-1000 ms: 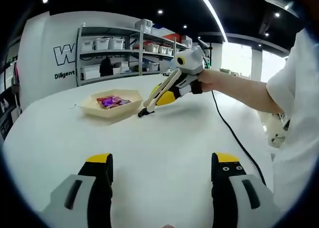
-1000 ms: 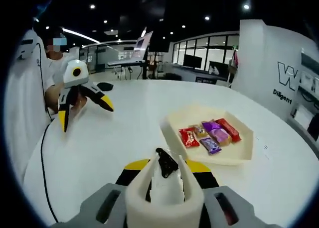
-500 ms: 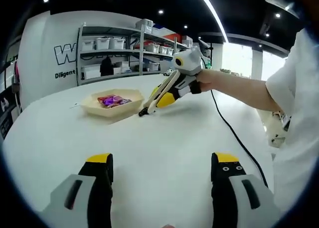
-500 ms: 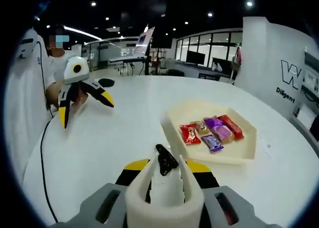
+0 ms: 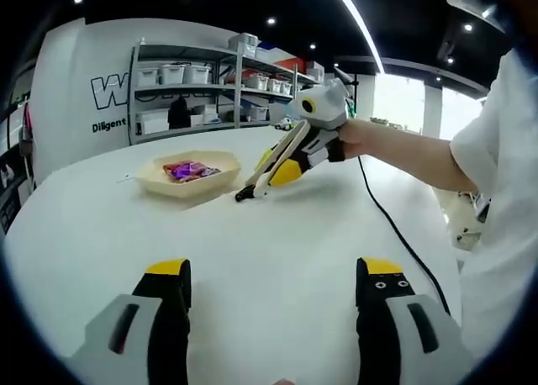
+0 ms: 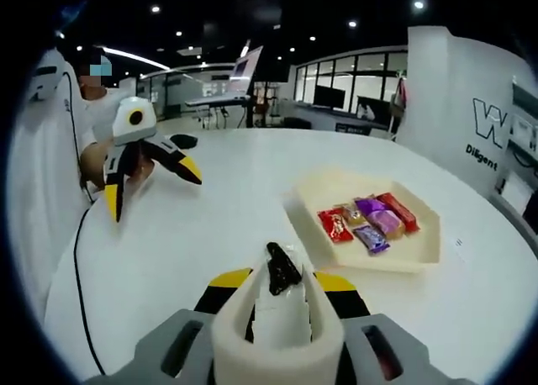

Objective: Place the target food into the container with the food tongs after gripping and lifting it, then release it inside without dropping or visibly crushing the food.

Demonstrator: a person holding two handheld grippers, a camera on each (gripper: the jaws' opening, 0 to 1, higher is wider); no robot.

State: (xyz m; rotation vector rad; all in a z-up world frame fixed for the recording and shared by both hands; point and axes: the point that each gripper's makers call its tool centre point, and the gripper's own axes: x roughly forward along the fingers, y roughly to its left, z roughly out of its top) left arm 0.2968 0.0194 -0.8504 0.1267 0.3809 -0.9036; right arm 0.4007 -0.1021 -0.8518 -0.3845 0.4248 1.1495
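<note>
White plastic tongs [image 6: 277,313] sit clamped between the jaws of the right gripper [image 6: 277,334], their dark tips [image 6: 279,271] pressed together just ahead of it and carrying nothing. Beyond those tips and off to the gripper's right lies the shallow cream container [image 6: 424,252], with the wrapped snacks [image 6: 368,224] (red, purple and orange packets) in a loose row inside it.

Compared with a second ago, the container sits a little further to the right of the tong tips in the right gripper view, and in the left gripper view the right gripper [image 5: 286,165] with its tongs [image 5: 267,162] has drifted slightly away from the container [image 5: 187,183], tips low over the white table [image 5: 277,250]. The packets have not shifted at all. My reading is that the tongs are easing off or repositioning rather than closing in, so no grip on a snack is under way.

The left gripper [image 5: 273,305] hangs idle near the person, its yellow-tipped jaws spread wide over bare table with nothing between them; from the right gripper view it [image 6: 122,179] shows off to the left, well apart from the container.

Since every visible snack is already in the container, the placing itself looks done or not yet restarted (which one I cannot tell).
</note>
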